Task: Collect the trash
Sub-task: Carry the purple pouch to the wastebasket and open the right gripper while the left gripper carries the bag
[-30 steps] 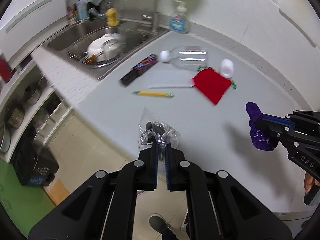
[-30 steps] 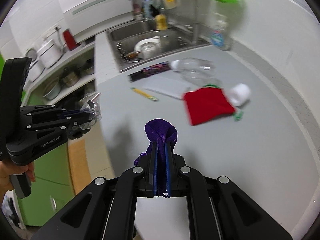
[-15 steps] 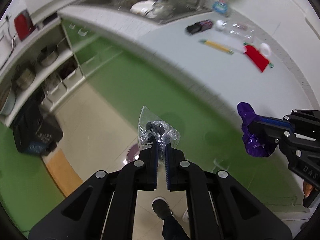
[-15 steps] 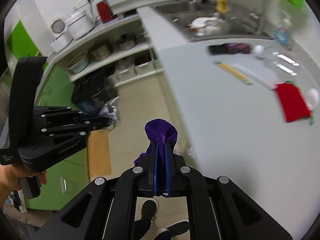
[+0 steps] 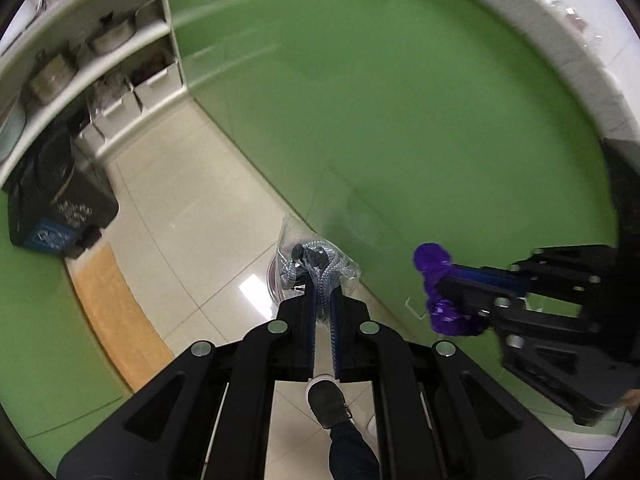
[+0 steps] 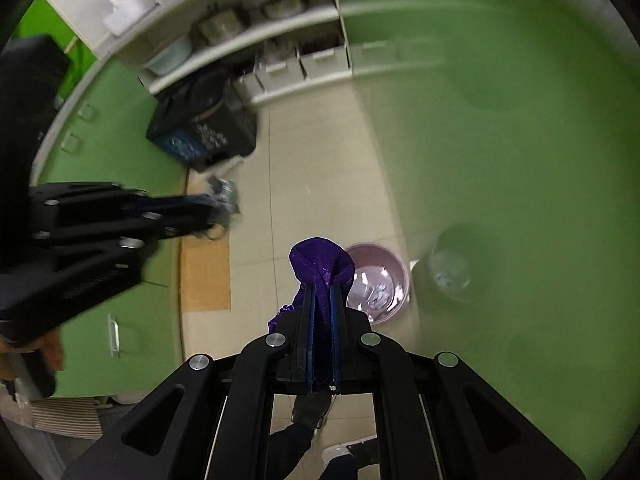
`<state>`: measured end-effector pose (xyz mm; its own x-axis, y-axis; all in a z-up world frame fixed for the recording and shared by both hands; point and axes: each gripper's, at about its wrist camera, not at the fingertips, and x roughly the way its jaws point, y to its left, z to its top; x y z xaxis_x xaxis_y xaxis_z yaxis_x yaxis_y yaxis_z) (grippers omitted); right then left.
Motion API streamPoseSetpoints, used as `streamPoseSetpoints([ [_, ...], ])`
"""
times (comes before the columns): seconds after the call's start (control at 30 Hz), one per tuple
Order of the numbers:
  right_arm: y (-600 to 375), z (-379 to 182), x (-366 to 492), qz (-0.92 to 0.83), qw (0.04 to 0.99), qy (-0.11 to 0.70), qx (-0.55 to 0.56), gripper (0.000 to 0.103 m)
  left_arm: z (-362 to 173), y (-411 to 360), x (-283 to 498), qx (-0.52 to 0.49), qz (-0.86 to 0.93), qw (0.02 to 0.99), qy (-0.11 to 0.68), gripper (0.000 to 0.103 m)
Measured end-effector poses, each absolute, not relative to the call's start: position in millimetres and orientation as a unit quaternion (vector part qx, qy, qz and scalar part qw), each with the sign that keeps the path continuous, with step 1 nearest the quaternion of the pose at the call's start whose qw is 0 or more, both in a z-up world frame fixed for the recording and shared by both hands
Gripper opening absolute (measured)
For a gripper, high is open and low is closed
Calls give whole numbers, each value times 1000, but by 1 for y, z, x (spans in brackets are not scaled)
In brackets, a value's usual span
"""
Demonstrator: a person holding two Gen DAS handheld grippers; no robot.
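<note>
My left gripper (image 5: 323, 289) is shut on a clear plastic bag (image 5: 316, 264) with dark and silvery bits inside; it also appears blurred at the left of the right wrist view (image 6: 218, 204). My right gripper (image 6: 322, 286) is shut on a crumpled purple wrapper (image 6: 320, 264), seen from the side in the left wrist view (image 5: 434, 268). Both point steeply down over the tiled floor. A pink bin (image 6: 378, 284) with pale scraps inside stands on the floor just right of the purple wrapper; only its rim (image 5: 272, 276) peeks out behind the clear bag.
A glossy green cabinet front (image 6: 500, 128) curves close on the right, mirroring the bin. White shelves (image 6: 256, 36) with pots stand at the back, a black bag (image 6: 204, 124) on the floor before them. A tan mat (image 5: 116, 312) lies left. The person's shoe (image 5: 326, 400) is below.
Both grippers have dropped from over the grey counter down in front of the green cabinet, still holding their trash. The counter has left the views and the pink bin has come into sight.
</note>
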<state>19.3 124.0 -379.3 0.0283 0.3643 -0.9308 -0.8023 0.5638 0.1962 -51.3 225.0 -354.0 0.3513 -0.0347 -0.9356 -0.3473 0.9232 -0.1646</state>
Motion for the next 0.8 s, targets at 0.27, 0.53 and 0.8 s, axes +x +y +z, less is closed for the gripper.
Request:
streamPoseSetpoints([
  [0.27, 150, -490, 32, 420, 669, 573, -217, 6, -437, 245, -53, -186, 104, 792, 572, 5],
  [0.53, 172, -559, 45, 426, 659, 573, -238, 18, -492, 258, -53, -194, 110, 785, 578, 5],
  [0.8, 177, -572, 51, 426, 670, 564, -227, 87, -509, 268, -47, -199, 111, 782, 580, 5],
])
